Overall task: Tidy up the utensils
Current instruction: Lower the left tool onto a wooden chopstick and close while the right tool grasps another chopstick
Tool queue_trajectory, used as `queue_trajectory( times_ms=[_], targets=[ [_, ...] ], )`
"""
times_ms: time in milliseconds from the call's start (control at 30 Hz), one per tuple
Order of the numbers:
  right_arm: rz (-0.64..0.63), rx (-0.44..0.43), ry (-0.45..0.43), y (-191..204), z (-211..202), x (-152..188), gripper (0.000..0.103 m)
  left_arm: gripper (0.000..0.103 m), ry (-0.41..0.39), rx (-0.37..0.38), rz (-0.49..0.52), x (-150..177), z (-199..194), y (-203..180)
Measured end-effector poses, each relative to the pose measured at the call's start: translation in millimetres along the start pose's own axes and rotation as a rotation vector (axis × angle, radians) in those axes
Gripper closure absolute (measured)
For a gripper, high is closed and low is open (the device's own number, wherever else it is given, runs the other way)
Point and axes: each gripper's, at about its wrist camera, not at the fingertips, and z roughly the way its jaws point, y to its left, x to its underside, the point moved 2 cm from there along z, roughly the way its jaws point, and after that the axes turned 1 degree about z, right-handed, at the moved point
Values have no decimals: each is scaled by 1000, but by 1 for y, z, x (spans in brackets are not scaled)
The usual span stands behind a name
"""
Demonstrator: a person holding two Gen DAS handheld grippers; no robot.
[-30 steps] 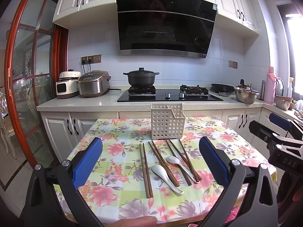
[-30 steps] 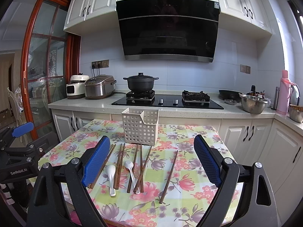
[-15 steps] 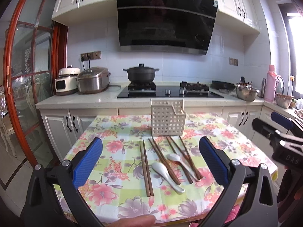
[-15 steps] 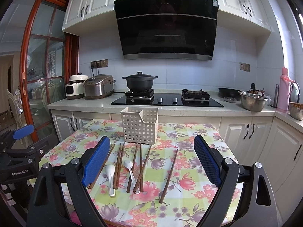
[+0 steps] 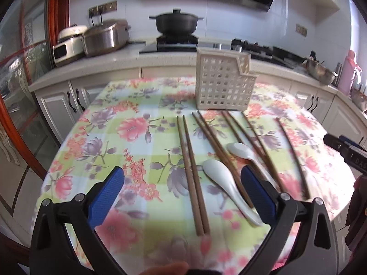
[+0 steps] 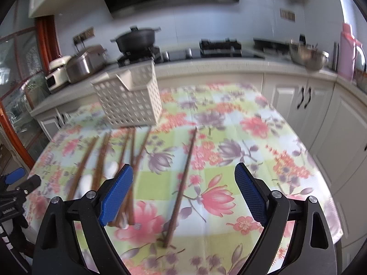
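Left hand-held gripper (image 5: 182, 190) is held wide open above the near edge of the surface (image 5: 114, 137), nothing between its blue pads (image 5: 106, 193). Right hand-held gripper (image 6: 183, 193) is likewise spread wide and empty, over the near right part of the surface; its view is motion-blurred. A white lattice basket (image 5: 223, 82) is seen upright toward the far edge, empty as far as can be seen. Chopsticks are laid flat in front of it, running from the basket toward the near edge: a tight pair (image 5: 191, 171) furthest left, a second pair (image 5: 215, 144) beside it, further sticks (image 5: 257, 142) fanned to the right, and a single stick (image 5: 291, 153) set apart furthest right. In the right wrist view that single stick (image 6: 182, 188) is framed between the open fingers, not touched by them. Two white spoons are seen among the sticks: a larger spoon (image 5: 229, 188) near the left gripper's right pad, bowl toward the basket, and a smaller spoon (image 5: 242, 150) just beyond it, lying across the fanned sticks. Whether the larger spoon is touched by the second pair cannot be told. A black pot (image 5: 176, 21) is seen on the stove behind, two cookers (image 5: 101, 37) on the counter to the left.
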Motion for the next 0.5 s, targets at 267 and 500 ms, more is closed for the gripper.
queue_trajectory(
  times_ms=[267,500],
  targets=[
    [26,39,153,-8,77,-12,27,5,197,74,-78,-20,73,28],
    [6,77,234,-3,117,-20,54,5,269,30,-91,-32,115,40]
  ],
)
